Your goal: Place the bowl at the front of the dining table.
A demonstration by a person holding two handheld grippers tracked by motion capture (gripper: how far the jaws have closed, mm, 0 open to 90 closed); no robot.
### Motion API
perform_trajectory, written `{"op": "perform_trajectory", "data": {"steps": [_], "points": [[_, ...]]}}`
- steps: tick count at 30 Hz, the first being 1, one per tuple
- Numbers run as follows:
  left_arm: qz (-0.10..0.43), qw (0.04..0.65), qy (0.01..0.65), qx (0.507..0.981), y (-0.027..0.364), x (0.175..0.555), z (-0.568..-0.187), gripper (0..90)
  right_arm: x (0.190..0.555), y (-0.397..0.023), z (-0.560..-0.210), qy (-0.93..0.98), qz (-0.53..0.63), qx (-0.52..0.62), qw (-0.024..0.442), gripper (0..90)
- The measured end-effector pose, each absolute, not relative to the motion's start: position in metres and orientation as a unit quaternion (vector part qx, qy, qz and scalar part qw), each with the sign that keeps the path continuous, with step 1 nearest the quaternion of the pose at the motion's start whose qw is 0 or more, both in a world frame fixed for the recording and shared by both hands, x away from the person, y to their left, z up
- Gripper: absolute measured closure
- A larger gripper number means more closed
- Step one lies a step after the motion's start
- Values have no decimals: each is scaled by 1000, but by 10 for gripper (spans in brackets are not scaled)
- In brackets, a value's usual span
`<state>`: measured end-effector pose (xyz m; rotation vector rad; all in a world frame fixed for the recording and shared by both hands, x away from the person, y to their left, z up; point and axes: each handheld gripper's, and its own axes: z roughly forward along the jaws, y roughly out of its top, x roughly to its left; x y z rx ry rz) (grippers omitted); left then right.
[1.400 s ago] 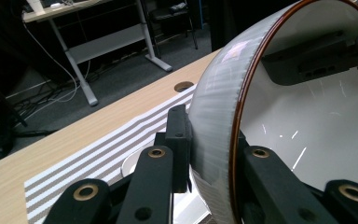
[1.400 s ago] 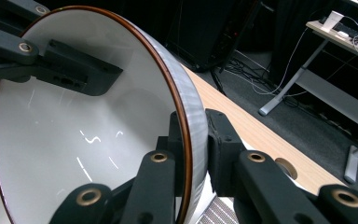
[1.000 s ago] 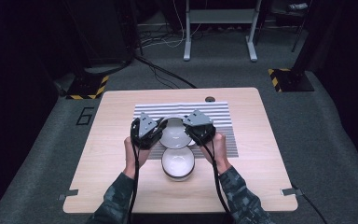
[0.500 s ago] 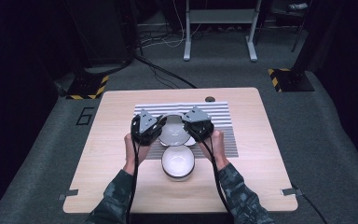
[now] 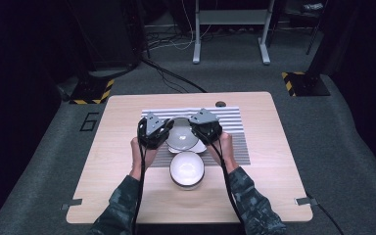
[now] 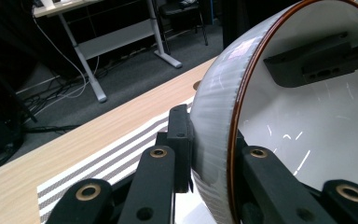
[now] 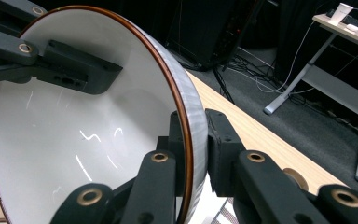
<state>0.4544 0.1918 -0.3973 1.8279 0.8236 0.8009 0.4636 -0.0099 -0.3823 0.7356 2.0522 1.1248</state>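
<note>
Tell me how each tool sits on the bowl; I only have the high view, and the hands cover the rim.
Observer: The left tool is shut on the held bowl, one jaw outside the wall, one inside.
Operator: Now the right one.
Observer: The right tool pinches the opposite side of the rim the same way.
Operator: Describe the rim.
Observer: A thin brown line runs round the lip; the outer wall is grey with fine ridges, the inside plain white.
</note>
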Motion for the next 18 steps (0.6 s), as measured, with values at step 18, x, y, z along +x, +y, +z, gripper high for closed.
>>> {"op": "perform_trajectory", "data": {"steps": [18], "points": [[324, 475, 340, 745, 192, 475, -408, 808, 484, -8, -391, 788, 428, 289, 335, 820]]}}
